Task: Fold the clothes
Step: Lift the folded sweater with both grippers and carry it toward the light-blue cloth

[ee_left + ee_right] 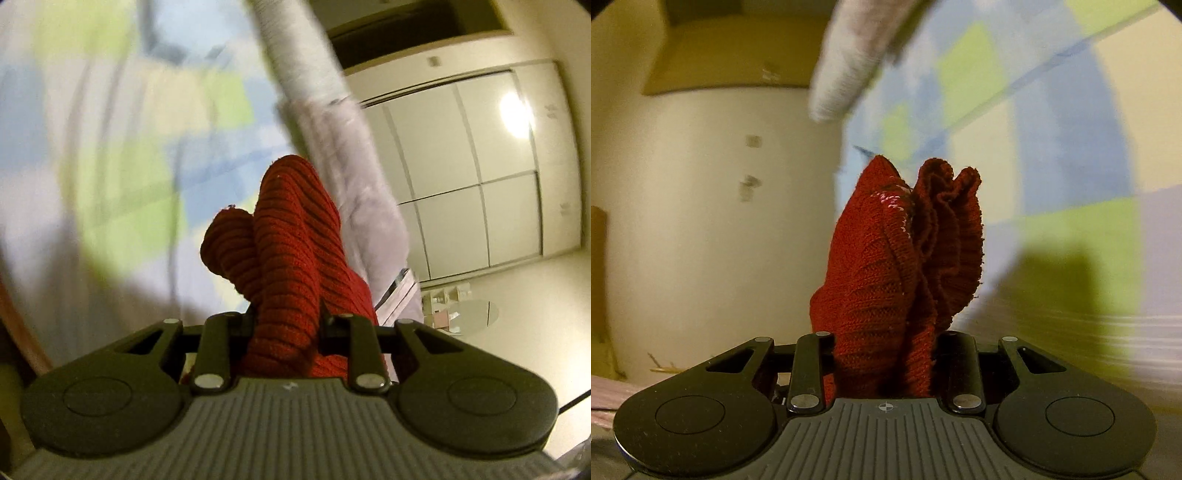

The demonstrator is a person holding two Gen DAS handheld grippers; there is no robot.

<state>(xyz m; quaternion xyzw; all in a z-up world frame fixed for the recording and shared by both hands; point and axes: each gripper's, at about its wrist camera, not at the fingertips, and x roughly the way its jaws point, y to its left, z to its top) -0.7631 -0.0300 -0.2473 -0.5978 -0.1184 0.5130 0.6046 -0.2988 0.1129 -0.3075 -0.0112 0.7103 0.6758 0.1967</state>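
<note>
- Two hand-held grippers are at work, and each of yours is clenched on a bunch of the same red knit garment.
- Your left hand-held gripper (286, 325) pinches ribbed red knit (291, 258) that stands up in folds between its fingers.
- Your right hand-held gripper (886, 339) grips red knit garment (897, 266) gathered into ruffles, with a small white stitched pattern near the top of the bunch.
- Behind the garment lies a blurred checked bedcover (1052, 147) in blue, green and cream.
- A pale grey-white cloth (332, 155) runs beside the garment, blurred.
- White panelled closet doors (461, 166) stand beyond the garment in the left view.
</note>
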